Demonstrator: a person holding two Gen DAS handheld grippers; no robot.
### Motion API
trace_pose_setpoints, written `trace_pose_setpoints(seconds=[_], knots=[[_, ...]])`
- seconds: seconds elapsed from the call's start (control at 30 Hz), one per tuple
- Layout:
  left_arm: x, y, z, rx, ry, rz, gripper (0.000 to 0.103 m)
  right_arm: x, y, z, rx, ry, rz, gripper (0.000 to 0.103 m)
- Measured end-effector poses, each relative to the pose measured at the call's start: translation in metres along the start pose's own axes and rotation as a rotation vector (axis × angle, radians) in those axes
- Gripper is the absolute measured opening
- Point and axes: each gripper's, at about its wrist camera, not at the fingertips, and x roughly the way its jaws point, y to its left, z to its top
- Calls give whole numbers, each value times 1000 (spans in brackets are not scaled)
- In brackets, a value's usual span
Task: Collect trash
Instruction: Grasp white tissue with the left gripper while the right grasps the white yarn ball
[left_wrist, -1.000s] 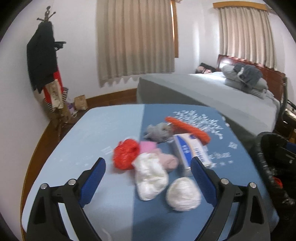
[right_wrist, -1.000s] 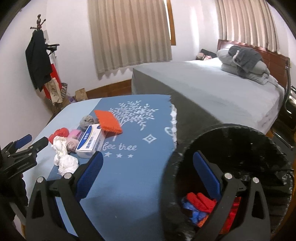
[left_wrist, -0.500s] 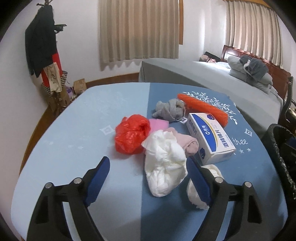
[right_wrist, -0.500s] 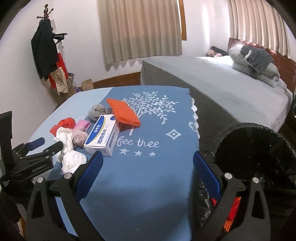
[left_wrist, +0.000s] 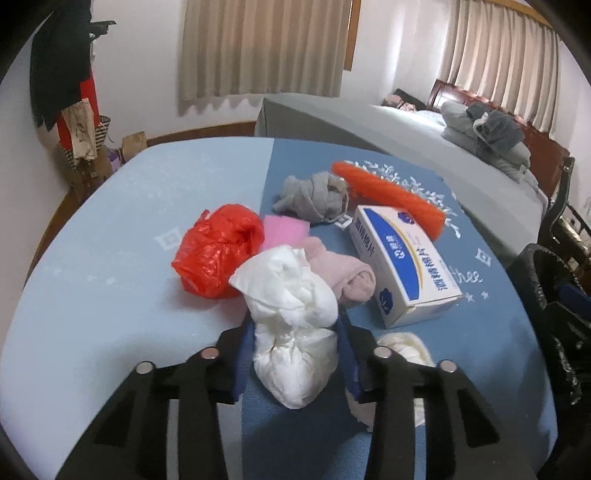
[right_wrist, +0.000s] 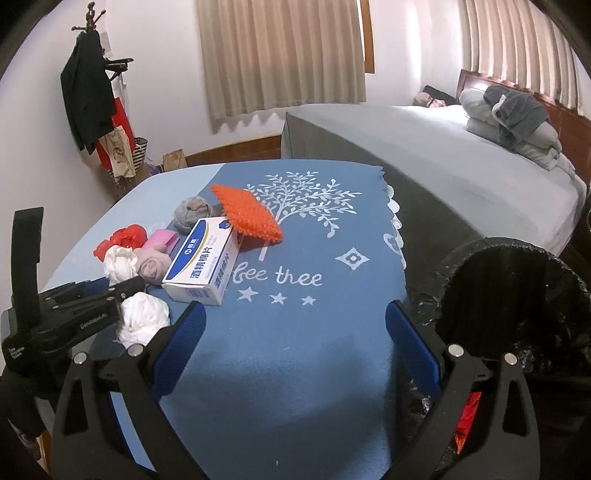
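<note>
Crinkly glossy red plastic bag (left_wrist: 218, 254), probably soft white tissue wad (left_wrist: 295, 328).

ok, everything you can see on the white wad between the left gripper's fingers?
The white wad is crumpled tissue or thin plastic, bunched into two lobes with a pinched waist. It lies on the blue tablecloth, between the fingers of the left gripper, whose jaws are closing with the blue pads against its lower lobe. Its upper lobe leans on the pink roll, close by the red bag.
</note>
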Motion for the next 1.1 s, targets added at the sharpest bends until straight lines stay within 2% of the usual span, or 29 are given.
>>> trace_pose_setpoints(seconds=[0.27, 0.6, 0.9, 1.0, 1.1], knots=[[-26, 10, -4, -14, -38, 10, 37, 0, 12, 2, -4, -3, 24, 95], [-40, 36, -13, -4, -46, 99, 37, 18, 63, 6, -24, 16, 114, 95], [-46, 55, -11, -26, -67, 128, 37, 36, 98, 0, -44, 52, 118, 95], [-47, 58, -11, -32, -69, 131, 37, 42, 106, -3, -53, 70, 124, 92], [-48, 60, -11, -39, -68, 135, 37, 48, 114, -8, -71, 99, 139, 81]])
